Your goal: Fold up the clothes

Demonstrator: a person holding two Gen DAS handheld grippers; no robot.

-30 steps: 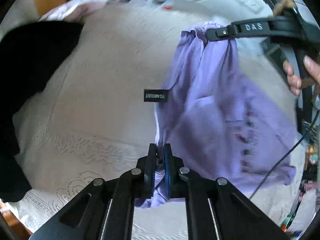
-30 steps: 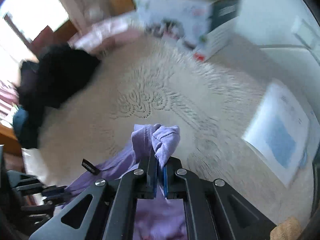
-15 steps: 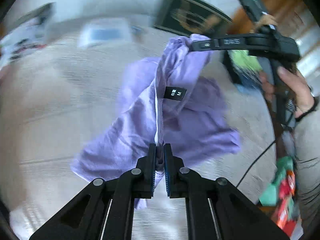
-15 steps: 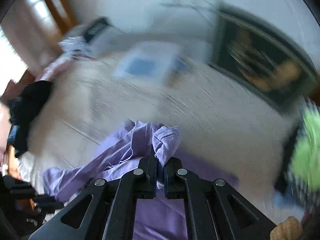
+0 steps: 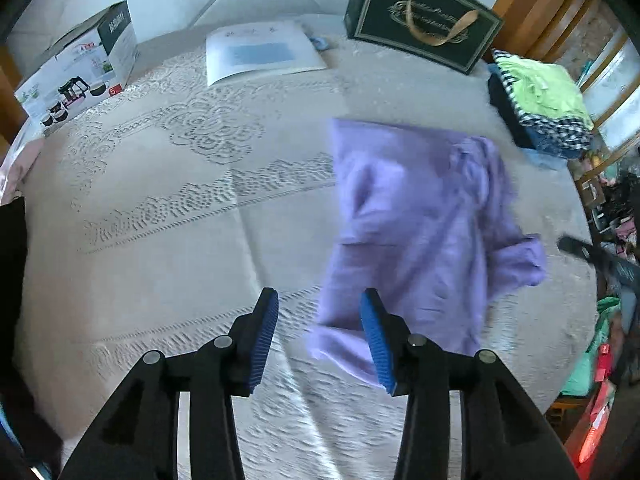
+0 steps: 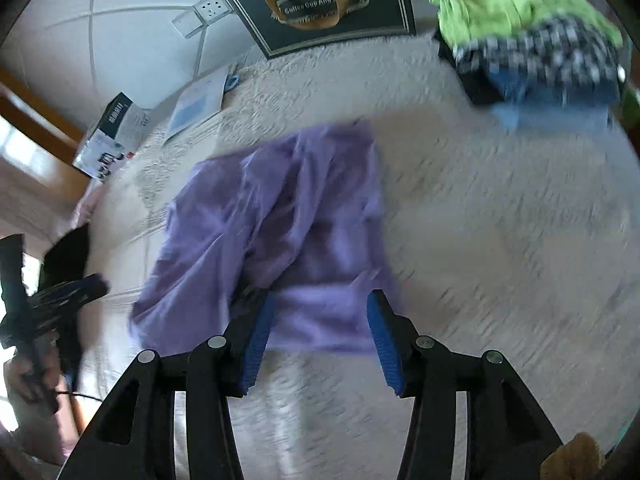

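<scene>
A purple shirt (image 5: pixel 424 220) lies crumpled on the cream bedspread (image 5: pixel 168 216), right of centre in the left wrist view. It also shows in the right wrist view (image 6: pixel 280 216), just ahead of the fingers. My left gripper (image 5: pixel 318 336) is open and empty, its right pad over the shirt's near-left corner. My right gripper (image 6: pixel 318 336) is open and empty, just above the shirt's near edge. The right gripper's tip (image 5: pixel 600 258) shows at the right edge of the left wrist view.
A stack of folded clothes (image 5: pixel 540 104) with a green top sits at the far right. A dark gift bag (image 5: pixel 420 20), a white booklet (image 5: pixel 260 54) and a printed box (image 5: pixel 80 68) stand along the headboard. Dark clothes (image 5: pixel 12 280) lie at the left edge.
Both grippers held the purple shirt up in the air and swung it round. Both have now opened and let go, and the shirt lies on the bed.
</scene>
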